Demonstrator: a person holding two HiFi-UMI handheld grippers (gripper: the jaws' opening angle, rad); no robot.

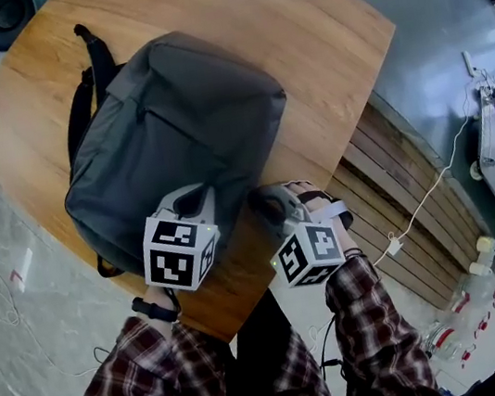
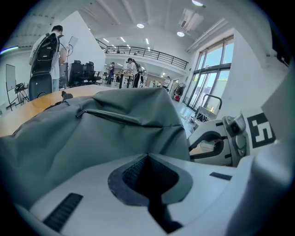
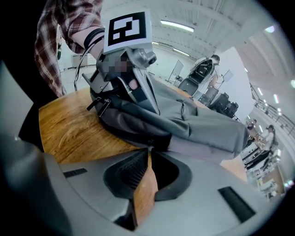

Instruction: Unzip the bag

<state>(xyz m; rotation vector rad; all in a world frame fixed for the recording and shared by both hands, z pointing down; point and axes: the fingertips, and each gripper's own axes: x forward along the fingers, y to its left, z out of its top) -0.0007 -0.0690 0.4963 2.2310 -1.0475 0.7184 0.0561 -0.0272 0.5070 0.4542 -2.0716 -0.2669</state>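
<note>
The bag (image 1: 170, 130) lies flat in the middle of the round wooden surface (image 1: 317, 49), its straps (image 1: 83, 88) trailing toward 11 o'clock. Its near end reaches almost to the surface's edge at 6 o'clock. A flap-covered seam (image 2: 115, 117) across its front lies closed.

The left gripper (image 1: 193, 197) rests on the bag's near end at 6 o'clock. Its jaws are closed tip to tip against the grey fabric; whether any fabric is pinched cannot be told. The right gripper (image 1: 265, 203) sits just beside the bag's near corner at 5 o'clock, low over the wood. Its jaws are drawn in to a thin slit with only wood showing through, and they hold nothing; the bag's dark edge lies right at their tips.

Bare wood is open from 12 to 3 o'clock of the bag; little is left at 6 and 9. Beyond the edge lie grey floor (image 1: 9, 232) at 9 o'clock, wooden slats (image 1: 408, 203) at 4, a white cable (image 1: 433, 185) and bottles (image 1: 473, 281). The gripper views show a bright hall with a railed balcony (image 2: 147, 51), tall windows (image 2: 214, 76) and people standing well off.
</note>
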